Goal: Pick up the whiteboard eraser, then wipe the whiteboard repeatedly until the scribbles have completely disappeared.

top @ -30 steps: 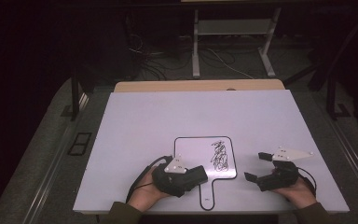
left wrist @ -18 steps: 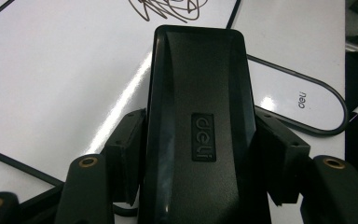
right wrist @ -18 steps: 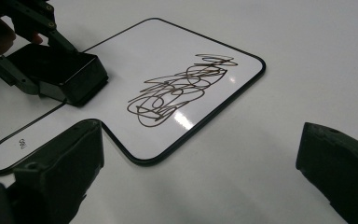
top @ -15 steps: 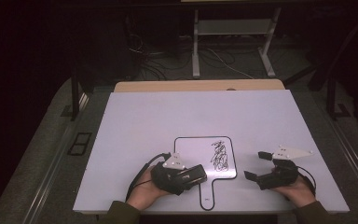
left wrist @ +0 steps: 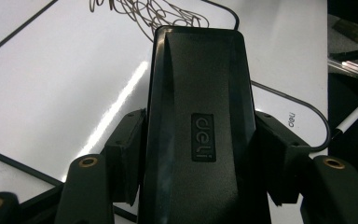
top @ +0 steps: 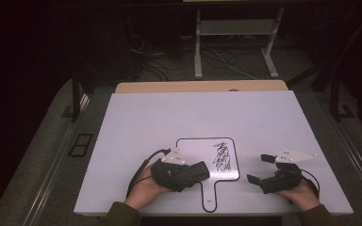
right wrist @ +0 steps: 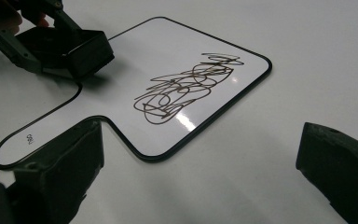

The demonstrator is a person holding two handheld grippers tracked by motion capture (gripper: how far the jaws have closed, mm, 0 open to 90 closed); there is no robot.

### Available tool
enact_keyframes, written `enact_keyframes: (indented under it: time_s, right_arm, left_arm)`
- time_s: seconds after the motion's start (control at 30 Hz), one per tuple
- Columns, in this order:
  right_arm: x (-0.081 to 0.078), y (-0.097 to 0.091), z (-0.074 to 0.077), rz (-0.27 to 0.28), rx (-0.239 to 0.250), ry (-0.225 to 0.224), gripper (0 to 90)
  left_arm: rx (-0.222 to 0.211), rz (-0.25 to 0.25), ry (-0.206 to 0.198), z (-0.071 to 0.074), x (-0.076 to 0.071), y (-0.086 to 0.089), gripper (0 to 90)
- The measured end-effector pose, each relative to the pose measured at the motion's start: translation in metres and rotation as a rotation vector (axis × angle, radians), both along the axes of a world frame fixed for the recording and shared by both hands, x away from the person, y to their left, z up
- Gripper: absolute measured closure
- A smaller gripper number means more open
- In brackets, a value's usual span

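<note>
High view: one whiteboard (top: 195, 153), one eraser (top: 193, 173), two grippers.

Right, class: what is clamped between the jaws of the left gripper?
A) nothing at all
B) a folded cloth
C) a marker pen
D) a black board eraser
D: in the left gripper view, the left gripper is shut on a black eraser over the small whiteboard near the scribble.

A black eraser (top: 188, 174) is clamped in the left gripper (top: 202, 172) over the whiteboard (top: 198, 150), beside the scribble (top: 221, 157); the right gripper (top: 259, 168) is held gaping on the tabletop (top: 169, 117).
</note>
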State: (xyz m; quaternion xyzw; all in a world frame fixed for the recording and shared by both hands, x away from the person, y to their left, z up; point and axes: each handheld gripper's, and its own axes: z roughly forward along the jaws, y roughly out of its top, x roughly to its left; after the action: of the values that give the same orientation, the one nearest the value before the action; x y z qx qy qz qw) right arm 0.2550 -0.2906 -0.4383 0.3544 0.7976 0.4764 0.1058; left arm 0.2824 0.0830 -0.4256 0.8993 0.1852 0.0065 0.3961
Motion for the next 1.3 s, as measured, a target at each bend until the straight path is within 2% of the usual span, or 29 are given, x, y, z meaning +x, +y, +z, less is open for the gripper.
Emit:
enact_keyframes:
  time_s: [0.23,0.63,0.87,1.1,1.3]
  right_arm:
    - [0.001,0.000,0.000,-0.002,0.002,0.003,0.0]
    - [0.002,0.000,-0.001,-0.006,0.003,0.010,0.0]
    - [-0.001,-0.001,0.000,-0.005,0.008,0.002,0.0]
    - [0.001,-0.002,-0.001,-0.008,0.008,0.005,0.0]
    - [0.001,-0.002,-0.002,-0.013,0.009,0.009,0.0]
  left_arm:
    - [-0.023,0.003,0.008,0.004,0.009,-0.001,38.8]
    - [-0.024,-0.011,-0.008,0.010,0.022,-0.011,38.9]
    - [-0.022,-0.011,-0.025,0.014,0.036,-0.021,38.9]
    - [-0.026,-0.012,-0.024,0.015,0.051,-0.032,38.9]
    - [-0.009,-0.017,-0.022,0.010,0.064,-0.046,38.9]
